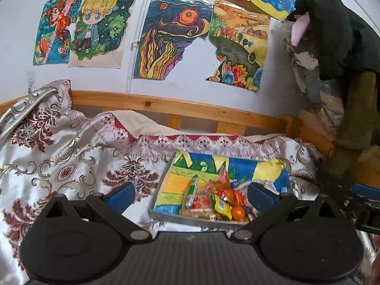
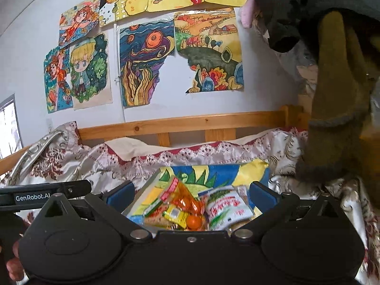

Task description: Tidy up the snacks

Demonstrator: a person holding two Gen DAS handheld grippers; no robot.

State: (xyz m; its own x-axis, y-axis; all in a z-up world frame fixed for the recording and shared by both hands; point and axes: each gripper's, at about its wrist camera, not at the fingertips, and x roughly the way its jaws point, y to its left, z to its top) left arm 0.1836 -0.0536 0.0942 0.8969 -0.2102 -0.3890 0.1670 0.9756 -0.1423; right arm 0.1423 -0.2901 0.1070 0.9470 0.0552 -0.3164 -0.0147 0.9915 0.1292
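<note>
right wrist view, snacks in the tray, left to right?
In the tray: orange wrapper → yellow packet → small orange ball → white and green packet. Both grippers open, empty: right gripper, left gripper.

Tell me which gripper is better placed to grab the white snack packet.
Probably the right gripper: open, and the white packet lies between its fingers. The left gripper frames the orange snacks instead.
</note>
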